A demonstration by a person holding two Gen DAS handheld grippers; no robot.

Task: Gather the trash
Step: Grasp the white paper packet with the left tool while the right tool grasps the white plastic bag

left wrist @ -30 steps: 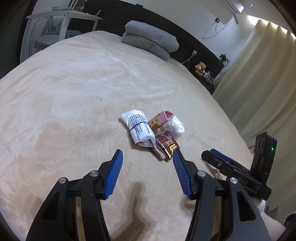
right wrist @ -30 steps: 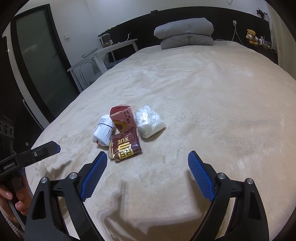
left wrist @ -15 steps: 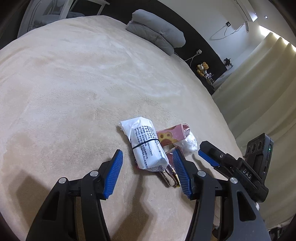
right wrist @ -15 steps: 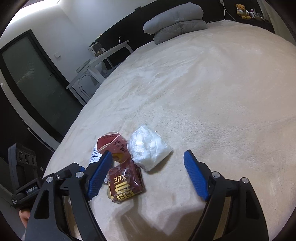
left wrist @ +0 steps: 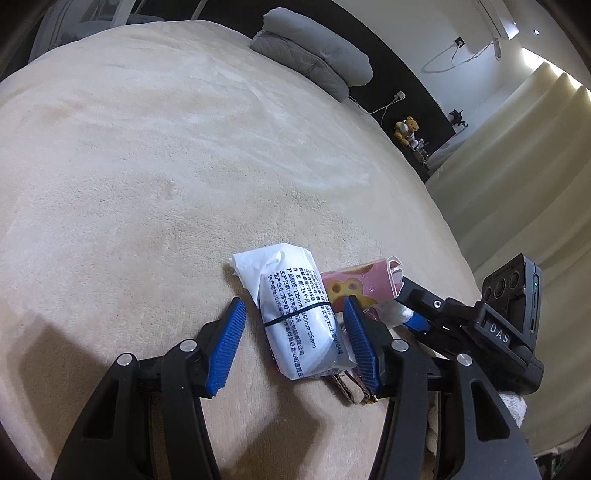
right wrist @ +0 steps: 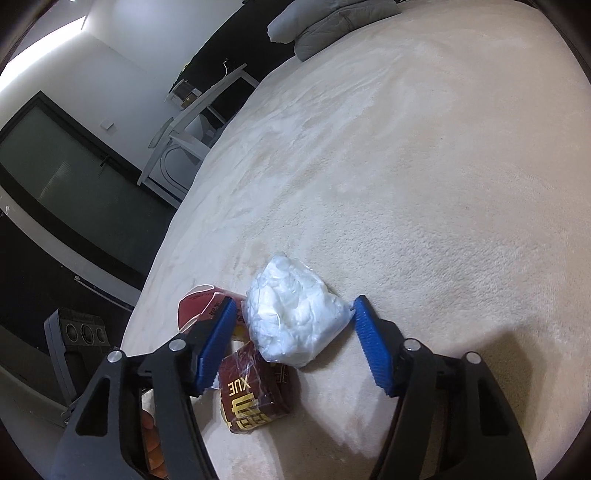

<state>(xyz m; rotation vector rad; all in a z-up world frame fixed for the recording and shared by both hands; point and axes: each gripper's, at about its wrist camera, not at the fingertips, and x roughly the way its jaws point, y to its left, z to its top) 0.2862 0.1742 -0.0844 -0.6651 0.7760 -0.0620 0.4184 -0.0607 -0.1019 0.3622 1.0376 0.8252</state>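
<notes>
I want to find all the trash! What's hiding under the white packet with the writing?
Under the white packet, a dark red wrapper pokes out at its near end. The rest of that wrapper is covered, so whether anything else lies underneath cannot be seen.

Your left wrist camera sits low over the bed (left wrist: 155,177), looking along its fingers toward the pillows (left wrist: 314,61) and curtains (left wrist: 517,177), with the white packet (left wrist: 295,314) close in front. Your right wrist camera is equally low and near, tilted, facing the pillows (right wrist: 332,26) and door (right wrist: 62,173), closest to the clear bag (right wrist: 295,325). Both views share the trash pile, bed (right wrist: 424,166) and pillows; each catches the other gripper at its edge.
</notes>
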